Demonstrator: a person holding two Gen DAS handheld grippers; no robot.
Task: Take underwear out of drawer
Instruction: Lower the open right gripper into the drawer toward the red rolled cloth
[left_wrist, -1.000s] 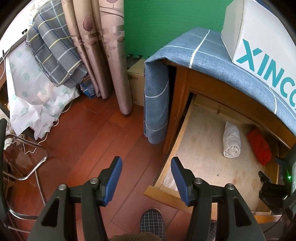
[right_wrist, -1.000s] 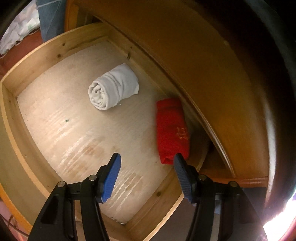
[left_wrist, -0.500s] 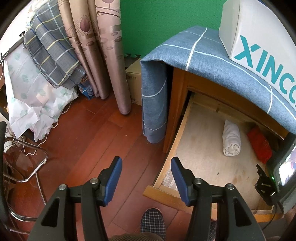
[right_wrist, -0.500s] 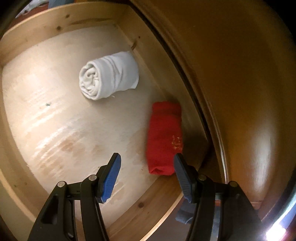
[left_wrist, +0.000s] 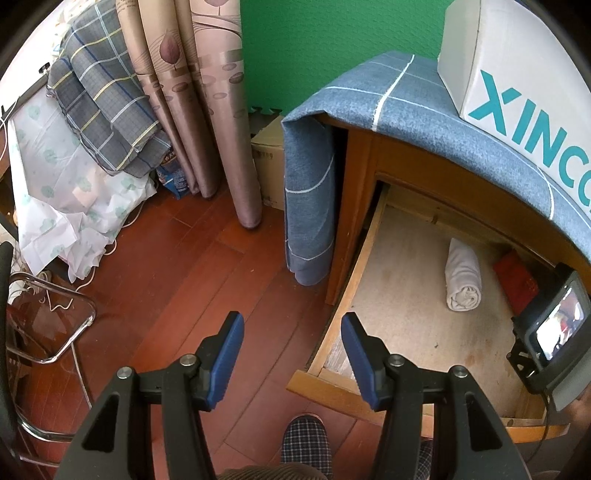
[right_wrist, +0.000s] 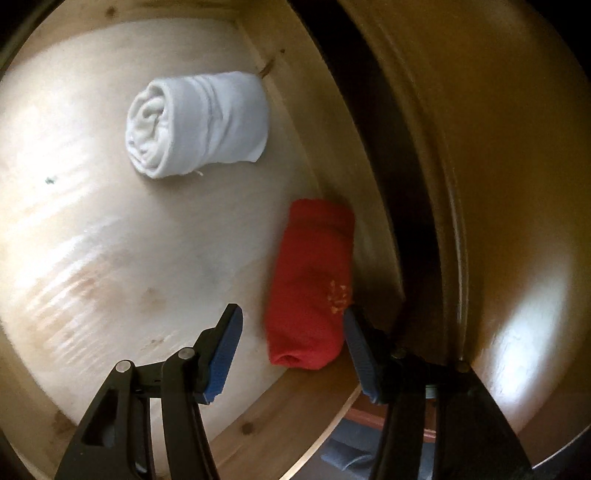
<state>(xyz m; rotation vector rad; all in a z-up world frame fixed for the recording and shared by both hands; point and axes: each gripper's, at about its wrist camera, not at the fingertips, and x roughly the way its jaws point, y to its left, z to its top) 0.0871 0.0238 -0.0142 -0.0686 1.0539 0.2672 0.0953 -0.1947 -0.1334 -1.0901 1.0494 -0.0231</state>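
The wooden drawer (left_wrist: 354, 266) stands pulled open. Inside lie a rolled white garment (right_wrist: 195, 122) and a folded red garment (right_wrist: 314, 284) at the drawer's right back corner; both also show in the left wrist view, white (left_wrist: 463, 278) and red (left_wrist: 517, 280). My right gripper (right_wrist: 291, 332) is open inside the drawer, low over the near end of the red garment, which lies between the fingers. My left gripper (left_wrist: 291, 339) is open and empty, above the floor beside the drawer's front left corner.
A cabinet top with a blue cloth (left_wrist: 424, 110) and a white box (left_wrist: 517, 74) overhangs the drawer. Curtains (left_wrist: 207, 92), a cardboard box (left_wrist: 269, 162), bedding (left_wrist: 103, 110) and a metal chair frame (left_wrist: 55, 325) stand on the wooden floor. My slipper (left_wrist: 304, 439) is below.
My right gripper has moved deeper and lower into the drawer toward the red garment, which is now between its fingers. My left gripper has shifted slightly, still open.
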